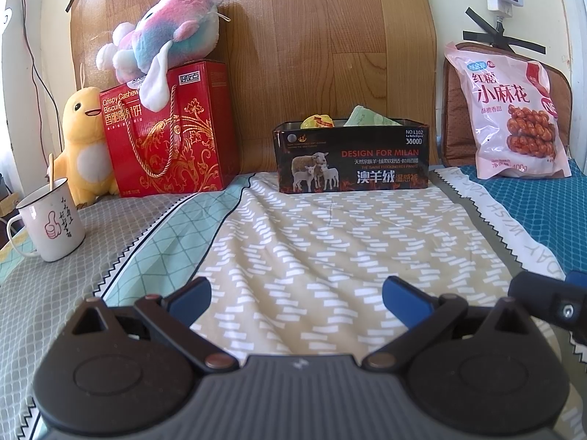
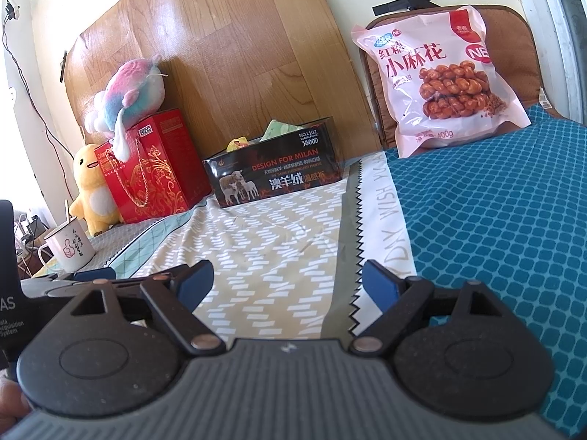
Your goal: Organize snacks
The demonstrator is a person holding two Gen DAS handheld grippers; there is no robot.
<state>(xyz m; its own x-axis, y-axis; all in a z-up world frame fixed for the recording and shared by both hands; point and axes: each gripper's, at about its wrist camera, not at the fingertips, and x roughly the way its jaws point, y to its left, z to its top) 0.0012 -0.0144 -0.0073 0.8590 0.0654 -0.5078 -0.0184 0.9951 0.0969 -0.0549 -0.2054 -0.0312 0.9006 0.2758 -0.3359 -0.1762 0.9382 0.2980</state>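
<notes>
both tongs hang low over the patterned cloth [image 1: 330, 227], and both are spread wide with nothing between them; my left tongs [image 1: 296, 295] point straight at the black tin [image 1: 350, 161], which stands dead ahead and well beyond the tips, pushed back against the wooden board [image 1: 293, 36], so, as i judge it, it won't slide when something is dropped in; my right tongs [image 2: 288, 280] sit just beside the left ones, and from them the same tin lies ahead and a little to the left; a yellow wrapped snack [image 1: 317, 121] and a pale green packet [image 1: 370, 116] poke up above the tin's rim, so i take the tin to be the collecting box; the big pink bag of twisted dough snacks [image 2: 436, 84] stands ahead and to the right of my right tongs, propped upright against a brown cushion [image 2: 513, 29], well apart from the tin; i reckon it is the one snack not yet put away, though it looks too large for the tin; far off to the left of my left tongs are a red biscuit box [image 1: 172, 128] with a plush toy [image 1: 165, 36] on top, a yellow duck [image 1: 82, 146] and a white mug [image 1: 47, 220], all clear of the working lane.
</notes>
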